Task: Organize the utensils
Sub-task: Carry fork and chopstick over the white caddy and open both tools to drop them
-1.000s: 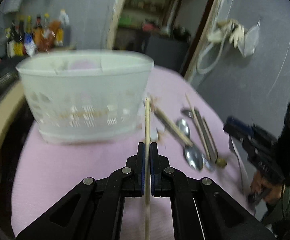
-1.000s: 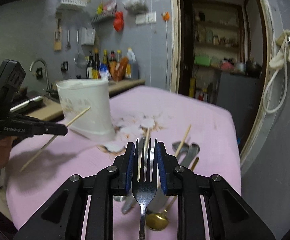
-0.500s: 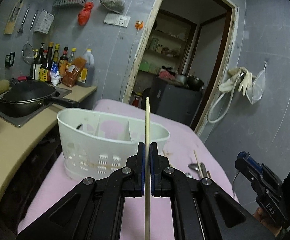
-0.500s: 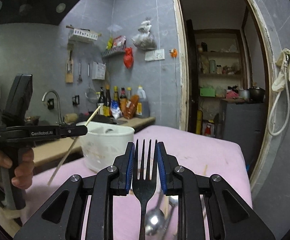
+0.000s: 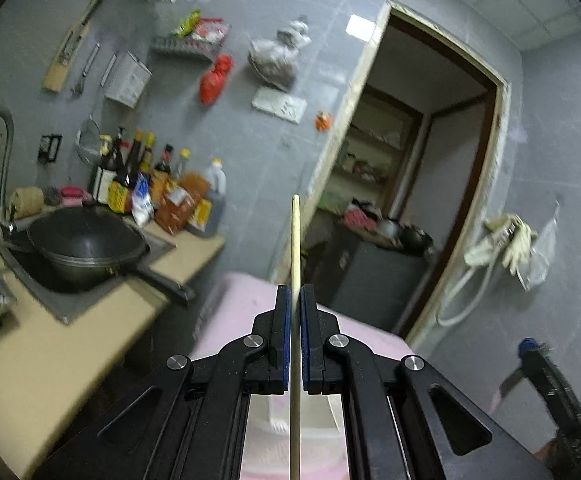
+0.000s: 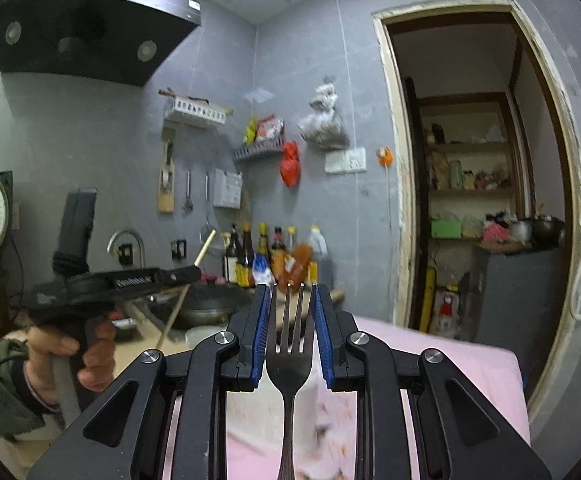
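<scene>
Pale wood: a slim round chopstick (image 5: 295,248) stands upright, pinched in the left gripper (image 5: 295,300); the right gripper (image 6: 289,300) clamps a dark metal fork (image 6: 289,356), both above the pink cloth tabletop (image 6: 470,364).

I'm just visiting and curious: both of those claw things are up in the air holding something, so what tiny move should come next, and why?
Probably tip both downward. The left gripper clamps a chopstick and the right gripper a fork, both aimed at the wall, while the white holder shows only below the left fingers.
</scene>
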`<state>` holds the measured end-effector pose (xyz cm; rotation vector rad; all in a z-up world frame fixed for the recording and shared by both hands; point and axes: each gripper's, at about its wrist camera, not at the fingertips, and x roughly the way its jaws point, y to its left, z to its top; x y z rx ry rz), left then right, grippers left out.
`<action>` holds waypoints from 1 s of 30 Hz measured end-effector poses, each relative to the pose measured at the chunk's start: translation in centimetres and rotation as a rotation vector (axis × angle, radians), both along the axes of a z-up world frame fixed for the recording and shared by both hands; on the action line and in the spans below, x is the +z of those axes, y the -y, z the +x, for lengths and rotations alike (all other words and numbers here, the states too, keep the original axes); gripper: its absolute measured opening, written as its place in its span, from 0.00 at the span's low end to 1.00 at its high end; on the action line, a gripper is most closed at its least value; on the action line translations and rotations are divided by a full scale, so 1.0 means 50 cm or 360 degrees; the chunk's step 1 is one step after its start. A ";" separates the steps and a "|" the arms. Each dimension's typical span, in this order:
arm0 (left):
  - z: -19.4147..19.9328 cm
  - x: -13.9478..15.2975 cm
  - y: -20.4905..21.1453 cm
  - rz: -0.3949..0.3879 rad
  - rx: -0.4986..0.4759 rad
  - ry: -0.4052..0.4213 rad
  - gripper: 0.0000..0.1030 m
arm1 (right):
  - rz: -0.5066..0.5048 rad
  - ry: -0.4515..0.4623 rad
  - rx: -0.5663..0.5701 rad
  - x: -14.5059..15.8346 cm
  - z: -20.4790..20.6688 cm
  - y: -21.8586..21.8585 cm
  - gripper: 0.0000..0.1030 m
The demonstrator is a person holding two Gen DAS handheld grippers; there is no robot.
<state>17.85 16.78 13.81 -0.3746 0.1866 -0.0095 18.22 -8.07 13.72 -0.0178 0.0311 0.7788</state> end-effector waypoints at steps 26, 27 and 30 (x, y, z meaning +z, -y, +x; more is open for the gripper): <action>0.120 -0.059 -0.043 -0.0053 0.0413 0.0255 0.03 | 0.0142 0.0103 0.0028 -0.026 0.169 -0.127 0.19; 0.118 -0.060 -0.039 -0.0037 0.0418 0.0269 0.03 | 0.0139 0.0096 0.0026 -0.031 0.170 -0.128 0.19; 0.102 -0.066 -0.030 0.0010 0.0447 0.0312 0.03 | 0.0109 0.0073 0.0033 -0.045 0.172 -0.133 0.19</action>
